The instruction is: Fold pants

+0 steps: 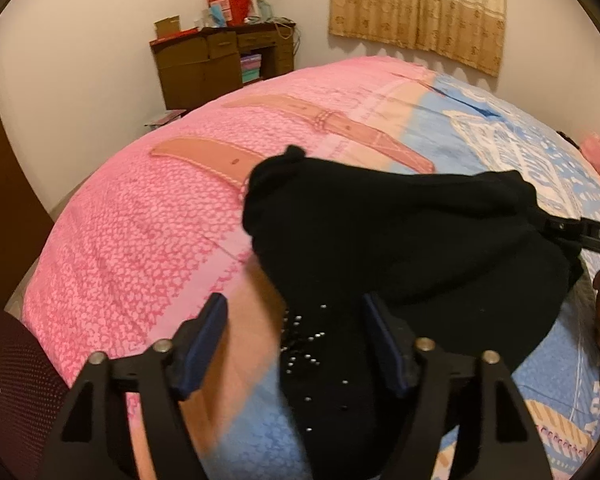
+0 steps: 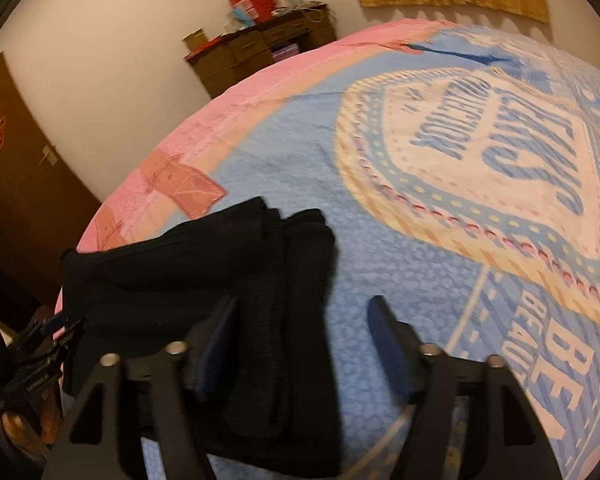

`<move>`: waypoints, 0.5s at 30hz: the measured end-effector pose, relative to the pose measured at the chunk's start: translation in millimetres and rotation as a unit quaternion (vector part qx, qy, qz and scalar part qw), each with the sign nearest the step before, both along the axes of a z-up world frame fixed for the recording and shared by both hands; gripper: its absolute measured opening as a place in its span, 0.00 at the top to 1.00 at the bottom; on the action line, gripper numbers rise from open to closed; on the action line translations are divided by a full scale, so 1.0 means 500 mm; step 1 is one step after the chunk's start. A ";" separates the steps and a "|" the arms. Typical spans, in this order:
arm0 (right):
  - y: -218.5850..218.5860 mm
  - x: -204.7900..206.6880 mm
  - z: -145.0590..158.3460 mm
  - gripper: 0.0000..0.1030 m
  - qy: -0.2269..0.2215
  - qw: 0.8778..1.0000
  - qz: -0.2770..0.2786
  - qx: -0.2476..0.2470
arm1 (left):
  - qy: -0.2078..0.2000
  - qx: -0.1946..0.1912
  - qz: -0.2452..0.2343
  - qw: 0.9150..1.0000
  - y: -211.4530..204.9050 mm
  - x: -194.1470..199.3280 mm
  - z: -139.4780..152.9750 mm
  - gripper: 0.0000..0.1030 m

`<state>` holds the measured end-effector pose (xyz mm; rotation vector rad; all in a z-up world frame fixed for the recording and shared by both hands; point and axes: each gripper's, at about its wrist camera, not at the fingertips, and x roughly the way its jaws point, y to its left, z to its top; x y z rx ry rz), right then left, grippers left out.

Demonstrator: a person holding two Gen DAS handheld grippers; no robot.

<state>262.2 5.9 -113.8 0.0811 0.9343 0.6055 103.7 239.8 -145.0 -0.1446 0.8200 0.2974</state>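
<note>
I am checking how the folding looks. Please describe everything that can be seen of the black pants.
The black pants look like soft, dark knit fabric, bunched into a thick folded heap with several layers stacked at one end. Small shiny studs dot the part nearest the left gripper. The heap lies on the pink and blue bedcover. Both the left gripper and the right gripper stand open around its edges, with fabric between the fingers but not pinched.

You have dim, warm indoor light; heavy fisheye bending with dark corner vignettes; motion blur near both views' lower centre.
</note>
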 end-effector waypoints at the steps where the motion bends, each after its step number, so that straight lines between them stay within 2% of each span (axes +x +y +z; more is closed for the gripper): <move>1: -0.001 -0.001 0.000 0.34 0.000 1.000 0.000 0.002 | -0.002 -0.005 0.000 1.000 0.003 -0.001 0.000 0.28; 6: 0.001 -0.010 0.007 0.28 -0.015 1.000 -0.009 -0.019 | -0.002 0.002 0.009 1.000 0.006 -0.004 -0.004 0.20; 9: -0.010 -0.016 0.013 0.28 -0.016 1.000 -0.021 -0.013 | -0.001 -0.008 0.016 1.000 0.014 -0.010 0.000 0.19; 15: -0.035 -0.074 0.084 0.26 -0.081 0.995 -0.046 -0.034 | -0.006 0.004 0.009 1.000 -0.011 -0.057 0.033 0.19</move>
